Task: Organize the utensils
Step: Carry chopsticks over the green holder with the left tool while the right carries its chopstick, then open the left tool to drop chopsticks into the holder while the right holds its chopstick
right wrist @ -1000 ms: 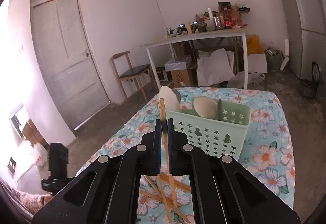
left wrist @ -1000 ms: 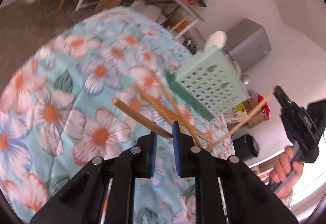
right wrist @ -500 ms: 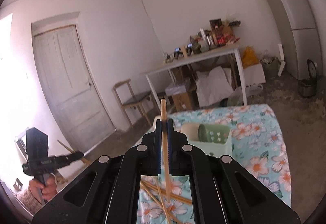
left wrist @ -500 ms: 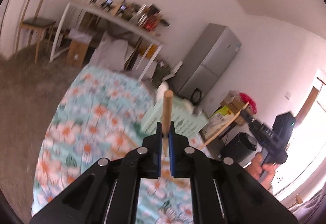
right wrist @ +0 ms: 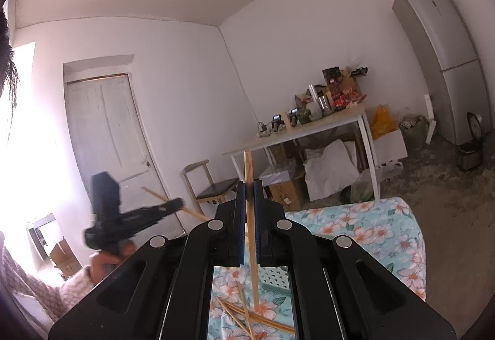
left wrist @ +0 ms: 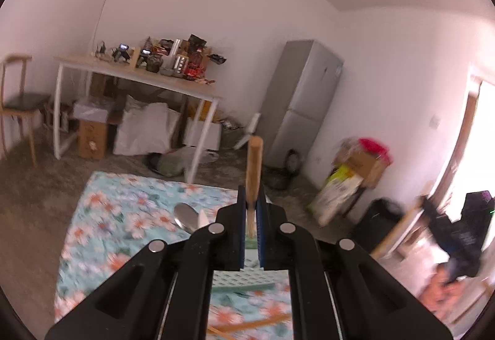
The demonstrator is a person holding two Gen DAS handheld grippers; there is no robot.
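My left gripper (left wrist: pixel 251 203) is shut on a wooden chopstick (left wrist: pixel 254 166) that stands upright between its pads, raised above the table. My right gripper (right wrist: pixel 250 200) is shut on another chopstick (right wrist: pixel 249 182), also upright and raised. Each gripper shows in the other's view: the right one (left wrist: pixel 445 216) at the far right, the left one (right wrist: pixel 136 216) at the left. The mint perforated basket (left wrist: pixel 247 276) lies below the left gripper, with a spoon (left wrist: pixel 185 217) sticking out. Several loose chopsticks (right wrist: pixel 247 313) lie crossed on the floral cloth.
The table has a light blue floral cloth (left wrist: pixel 117 216). Behind are a white desk (left wrist: pixel 139 76) with clutter, a grey fridge (left wrist: pixel 306 101), a wooden chair (right wrist: pixel 207 185), a door (right wrist: pixel 105 135) and boxes on the floor.
Both grippers have risen and tilted up from the table, each carrying its chopstick. The basket and the loose chopsticks have dropped low in both views.
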